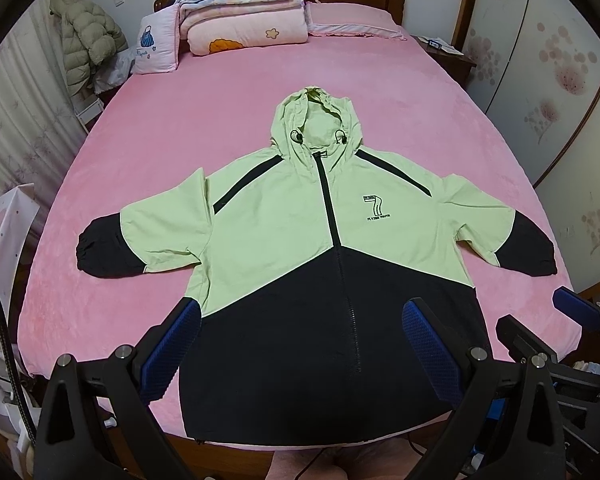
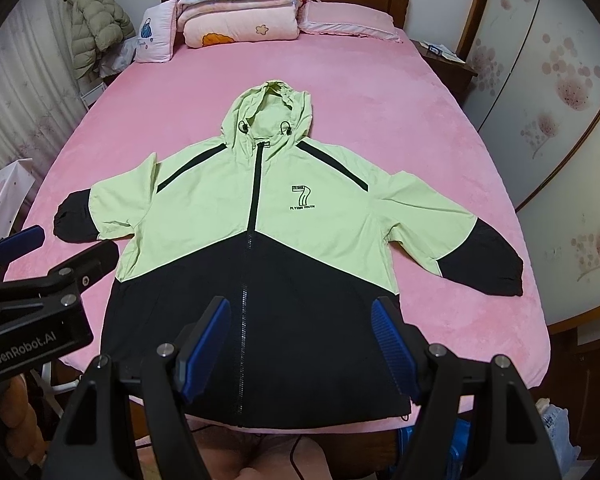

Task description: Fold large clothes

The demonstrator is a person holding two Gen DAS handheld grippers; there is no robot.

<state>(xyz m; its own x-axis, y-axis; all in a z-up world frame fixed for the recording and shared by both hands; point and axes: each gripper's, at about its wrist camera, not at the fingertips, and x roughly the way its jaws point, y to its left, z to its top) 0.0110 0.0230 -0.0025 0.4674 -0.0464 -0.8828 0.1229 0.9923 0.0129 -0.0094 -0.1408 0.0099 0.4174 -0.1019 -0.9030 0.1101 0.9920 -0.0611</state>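
Observation:
A light-green and black hooded jacket (image 1: 300, 232) (image 2: 268, 224) lies flat, front up and zipped, on a pink bed (image 1: 180, 128) (image 2: 400, 120), with both sleeves spread sideways and the hood pointing to the headboard. My left gripper (image 1: 300, 320) is open above the black hem, with nothing between its blue pads. My right gripper (image 2: 302, 322) is open too, above the hem a little right of the zipper. In the left wrist view the right gripper (image 1: 556, 312) shows at the right edge; in the right wrist view the left gripper (image 2: 48, 248) shows at the left.
Folded quilts (image 1: 244, 8) and pillows (image 1: 352, 20) are stacked at the headboard. A puffy coat (image 1: 88, 36) hangs at the back left. A nightstand (image 1: 448, 56) and a flowered wardrobe (image 1: 548, 80) stand on the right. Boxes and bags (image 1: 4, 232) sit left of the bed.

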